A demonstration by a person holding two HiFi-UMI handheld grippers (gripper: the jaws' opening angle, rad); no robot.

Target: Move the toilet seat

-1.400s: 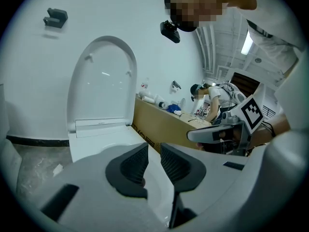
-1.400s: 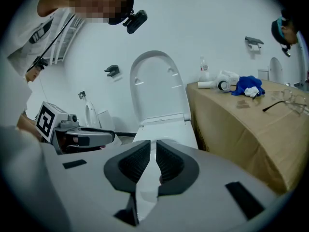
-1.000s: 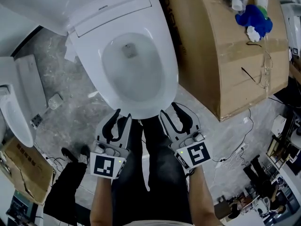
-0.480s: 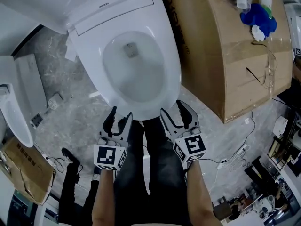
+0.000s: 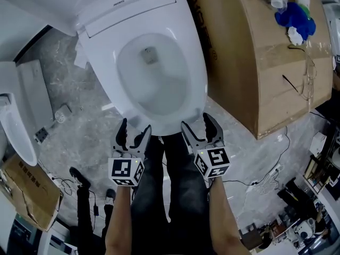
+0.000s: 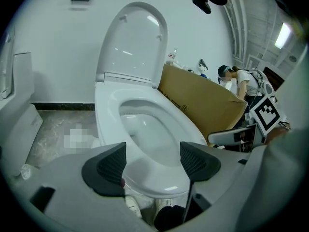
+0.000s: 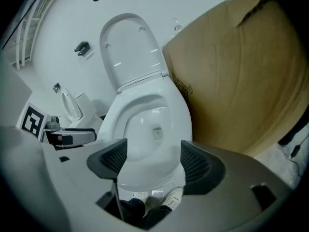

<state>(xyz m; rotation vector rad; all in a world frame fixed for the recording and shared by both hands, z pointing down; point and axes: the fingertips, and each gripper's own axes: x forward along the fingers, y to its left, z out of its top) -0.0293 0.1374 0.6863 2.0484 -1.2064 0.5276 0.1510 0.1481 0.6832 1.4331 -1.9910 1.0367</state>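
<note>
Left gripper (image 5: 135, 130) and right gripper (image 5: 195, 124), lower centre: jaws opening, gripping nothing, near the front rim of the lowered toilet seat (image 5: 197, 78).

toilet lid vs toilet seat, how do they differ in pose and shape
The toilet lid stands upright at the back, while the toilet seat lies flat on the bowl. The lid is a solid closed panel; the seat is a ring, open in the middle. Both are glossy white and meet at the back edge.
</note>
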